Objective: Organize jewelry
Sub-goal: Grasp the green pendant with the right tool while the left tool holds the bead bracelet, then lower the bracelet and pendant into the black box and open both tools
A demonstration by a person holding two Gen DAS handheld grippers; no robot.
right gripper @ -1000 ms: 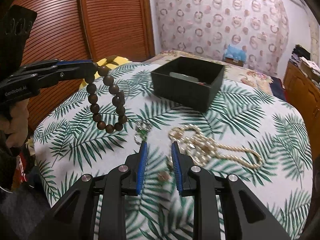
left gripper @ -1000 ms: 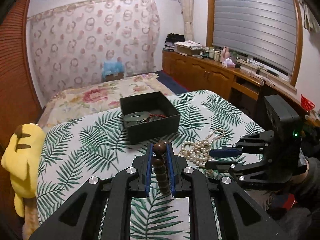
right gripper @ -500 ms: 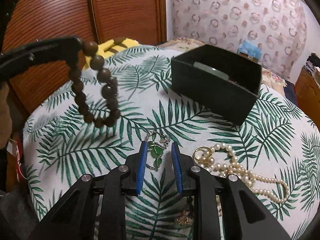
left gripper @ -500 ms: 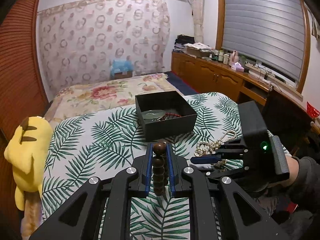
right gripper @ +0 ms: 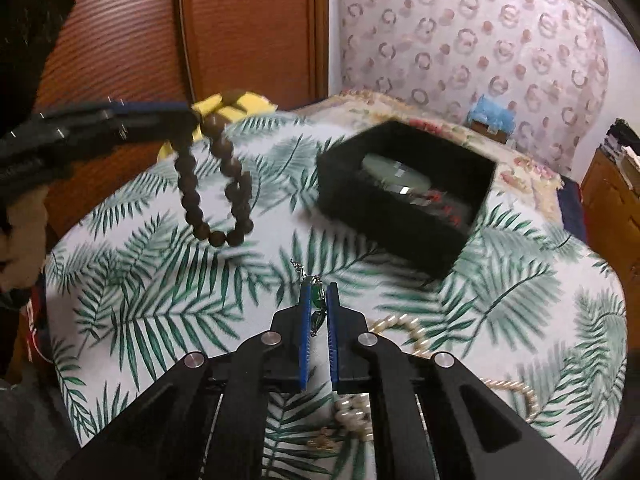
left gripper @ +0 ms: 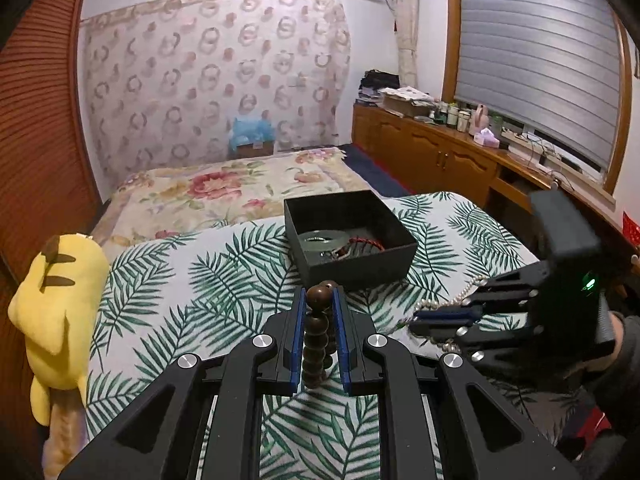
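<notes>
Beads [left gripper: 316, 332] are hanging gripped in the left tool [left gripper: 319, 312]; the right tool [right gripper: 319, 300], just closing, is pinching a green pendant [right gripper: 318, 298] at the box's [right gripper: 404, 220] seven o'clock.

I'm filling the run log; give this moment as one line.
left gripper: shut on bead bracelet | right gripper: closing on green pendant | black box: not reached

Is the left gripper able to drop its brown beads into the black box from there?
Probably yes. The left gripper holds the beads hanging above the cloth, and the open-topped box sits just beyond with nothing between.
</notes>
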